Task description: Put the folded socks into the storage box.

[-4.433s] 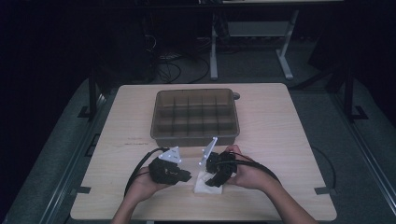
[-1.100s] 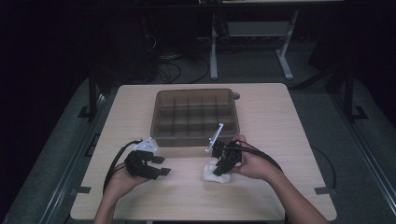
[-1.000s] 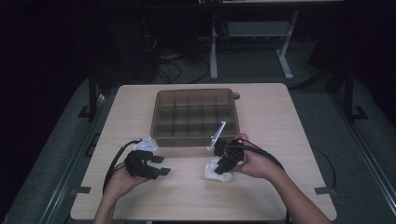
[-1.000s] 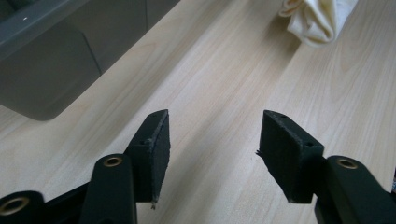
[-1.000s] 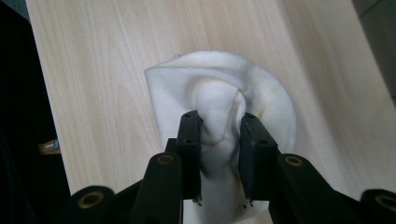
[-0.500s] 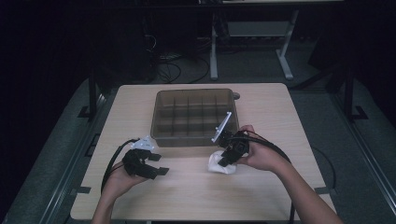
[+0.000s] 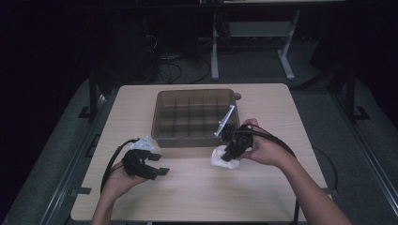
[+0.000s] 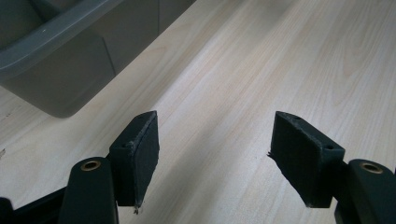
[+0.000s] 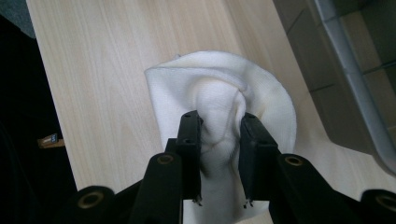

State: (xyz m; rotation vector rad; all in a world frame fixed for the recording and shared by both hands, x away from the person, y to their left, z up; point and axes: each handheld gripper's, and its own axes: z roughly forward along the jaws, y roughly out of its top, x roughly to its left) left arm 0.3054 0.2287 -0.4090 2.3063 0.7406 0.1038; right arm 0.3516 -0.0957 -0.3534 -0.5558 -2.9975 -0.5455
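Left of the grey plastic compartment bin (image 7: 196,117), near its front left corner, the left gripper (image 7: 157,165) hovers above the pale wooden table (image 7: 197,192), its jaws having just been opening, spread wide with nothing between them. Just before the bin's front right corner, the right gripper (image 9: 219,158) pinches a bunched white cloth (image 9: 224,93) over the tabletop.

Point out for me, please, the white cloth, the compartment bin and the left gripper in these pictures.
white cloth (image 9: 219,88): right gripper view, on the bunched fold above the jaws.
compartment bin (image 7: 195,138): high view, on its near wall.
left gripper (image 8: 212,154): left gripper view, midway between its two open pads.
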